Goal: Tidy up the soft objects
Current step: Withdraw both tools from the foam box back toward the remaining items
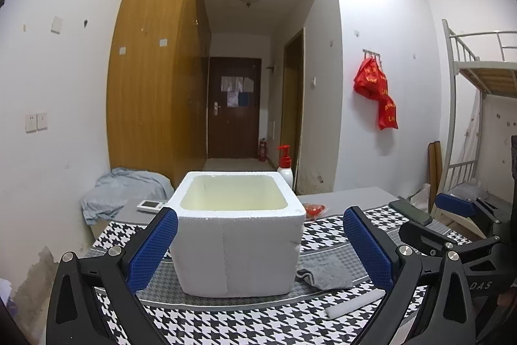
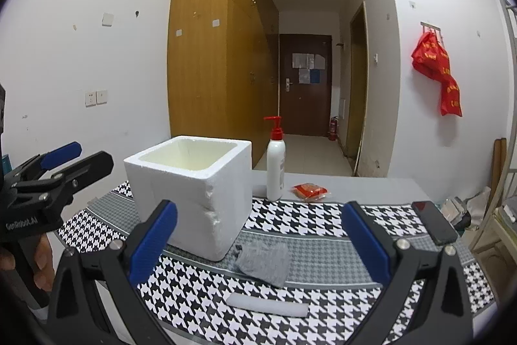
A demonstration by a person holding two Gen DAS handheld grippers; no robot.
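Note:
A white foam box (image 1: 237, 235) stands open-topped on the houndstooth cloth; it also shows in the right wrist view (image 2: 194, 193). A folded grey cloth (image 2: 263, 261) lies just right of the box, also in the left wrist view (image 1: 326, 274). A white foam roll (image 2: 266, 306) lies nearer, also in the left wrist view (image 1: 355, 303). My left gripper (image 1: 258, 248) is open and empty, its fingers either side of the box front. My right gripper (image 2: 258, 238) is open and empty, above the grey cloth.
A white pump bottle (image 2: 275, 164) with a red top and a red packet (image 2: 310, 191) stand behind the box. A black phone (image 2: 434, 222) lies at the right on the cloth. A remote (image 1: 150, 205) and a blue-grey bundle (image 1: 122, 193) lie at the left.

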